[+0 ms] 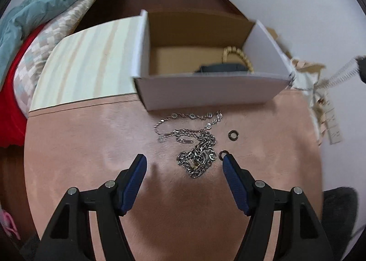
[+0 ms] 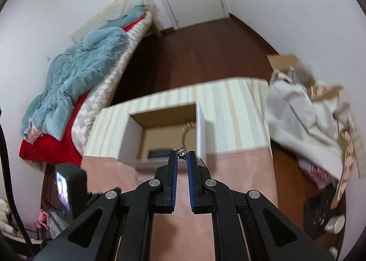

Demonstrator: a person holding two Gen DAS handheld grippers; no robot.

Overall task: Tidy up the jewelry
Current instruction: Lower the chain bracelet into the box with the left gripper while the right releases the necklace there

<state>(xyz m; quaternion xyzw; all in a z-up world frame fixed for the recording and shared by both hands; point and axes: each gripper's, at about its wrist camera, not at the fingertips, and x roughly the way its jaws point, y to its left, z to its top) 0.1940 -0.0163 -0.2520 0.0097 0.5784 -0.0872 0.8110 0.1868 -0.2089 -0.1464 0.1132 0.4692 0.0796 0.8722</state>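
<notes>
Jewelry chains (image 1: 196, 144) are seen heaped on the pink desk (image 1: 91, 146), ahead between the spread left gripper (image 1: 184, 161) jaws.
A small sparkly piece (image 2: 182, 152) is pinched at the right gripper (image 2: 182, 156) tips, box (image 2: 160, 128) beyond.

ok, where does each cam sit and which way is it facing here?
Left wrist: on the open left gripper, looking steeply down at the tangled silver chains on the pink cloth; both blue-padded fingers show.
Right wrist: on the right gripper, shut on a small sparkly jewel, facing the bed; both fingers show.
Shared: the open white cardboard box.
</notes>
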